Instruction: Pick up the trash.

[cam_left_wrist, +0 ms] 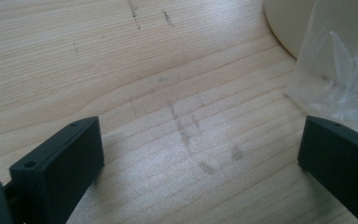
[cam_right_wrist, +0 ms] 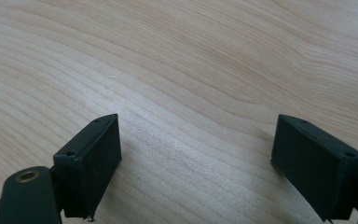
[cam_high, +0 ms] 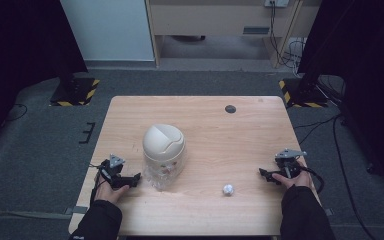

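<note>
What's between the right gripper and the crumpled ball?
Nothing: in the high view, only bare table separates the right gripper, jaws open, from the crumpled ball.

Bin (cam_high: 163,142) and plastic bag (cam_high: 161,175) just beside left gripper (cam_high: 135,179).

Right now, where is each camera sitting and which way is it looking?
High view: above the person's side, looking forward and down at the table, bin and ball; forearms and both grippers show.
Left gripper view: rides the left gripper, open jaws, facing the wood; shares the bin with the high view.
Right gripper view: rides the right gripper, open jaws over wood.
</note>
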Demonstrator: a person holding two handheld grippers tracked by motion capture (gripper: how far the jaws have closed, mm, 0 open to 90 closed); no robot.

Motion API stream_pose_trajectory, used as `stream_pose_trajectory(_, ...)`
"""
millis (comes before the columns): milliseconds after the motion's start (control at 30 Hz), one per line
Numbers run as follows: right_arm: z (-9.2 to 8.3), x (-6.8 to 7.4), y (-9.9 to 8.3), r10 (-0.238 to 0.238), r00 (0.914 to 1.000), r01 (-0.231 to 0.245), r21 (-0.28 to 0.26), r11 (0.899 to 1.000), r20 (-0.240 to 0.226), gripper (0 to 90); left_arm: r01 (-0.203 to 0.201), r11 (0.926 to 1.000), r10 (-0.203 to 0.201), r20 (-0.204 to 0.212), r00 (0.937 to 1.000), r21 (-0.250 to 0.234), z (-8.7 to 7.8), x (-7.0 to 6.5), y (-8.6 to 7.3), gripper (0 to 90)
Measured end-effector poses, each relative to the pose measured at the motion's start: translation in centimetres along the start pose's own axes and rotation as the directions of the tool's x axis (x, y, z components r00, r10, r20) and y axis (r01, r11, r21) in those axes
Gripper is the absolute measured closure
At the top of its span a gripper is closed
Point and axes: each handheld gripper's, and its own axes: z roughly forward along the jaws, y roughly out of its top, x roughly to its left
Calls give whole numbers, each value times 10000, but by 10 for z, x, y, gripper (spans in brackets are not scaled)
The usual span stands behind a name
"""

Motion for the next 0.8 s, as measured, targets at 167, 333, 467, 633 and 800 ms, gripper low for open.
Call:
stream_pose_trajectory(167, -5, -1, 3, 56, 10000, -56, -326, 9995, -8, 160, -1, 10000, 1, 1, 10000, 1, 0, 0, 0, 0)
stream_pose_trajectory(333, -10, -1, 6, 6, 9999, -15, -640, 9979, -141, 160, -2, 10000, 2, -1, 10000, 1, 0, 0, 0, 0)
stream_pose_trajectory(467, -14, -1, 10, -74, 9998, 57, -917, 9958, -180, 161, -2, 10000, 2, 0, 10000, 0, 0, 0, 0, 0)
stream_pose_trajectory(633, -18, 0, 14, -187, 9995, 156, -1254, 9920, -238, 165, -1, 10000, 1, -1, 10000, -1, 0, 0, 0, 0)
stream_pose_trajectory(800, -23, 1, 20, -274, 9992, 226, -1525, 9880, -293, 170, 7, 10000, -7, -1, 10000, -5, 0, 0, 0, 0)
